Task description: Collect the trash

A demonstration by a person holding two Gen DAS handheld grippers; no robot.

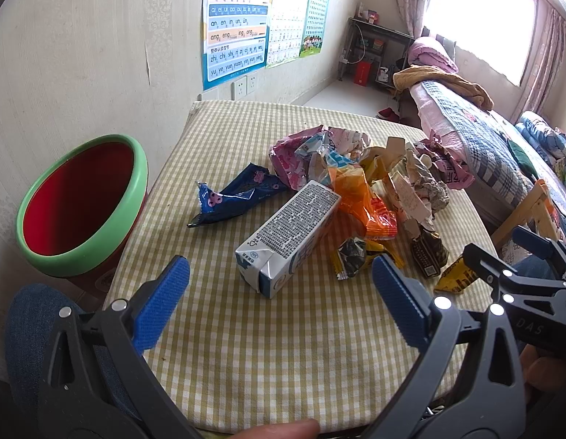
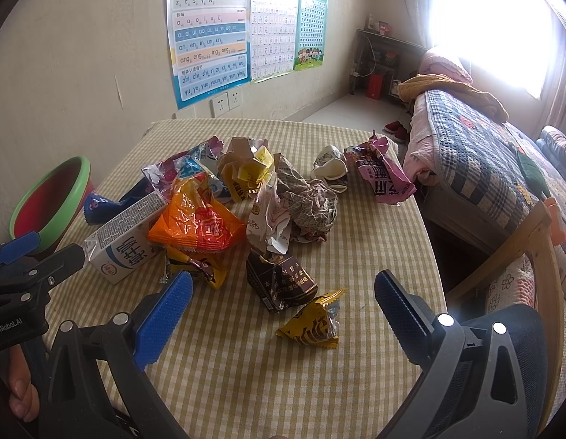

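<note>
Both grippers hang low over the near edge of the checked tablecloth, and both are released, blue pads spread wide with nothing between them. Left gripper points at a white milk carton lying on its side just beyond its fingertips, not touching. Right gripper has a small yellow wrapper lying in the gap ahead of it, flat on the cloth, and a crushed dark brown pack just past that.

Farther out the trash sits in a loose heap mid-table: an orange snack bag leaning against the carton, crumpled grey paper beside it, a torn yellow box behind, and a pink-purple wrapper apart toward the right edge. A dark blue wrapper lies by itself on the left, between the heap and the bin.

That bin, red inside with a green rim, stands beside the table's left edge against the wall. A bed runs along the right side.
</note>
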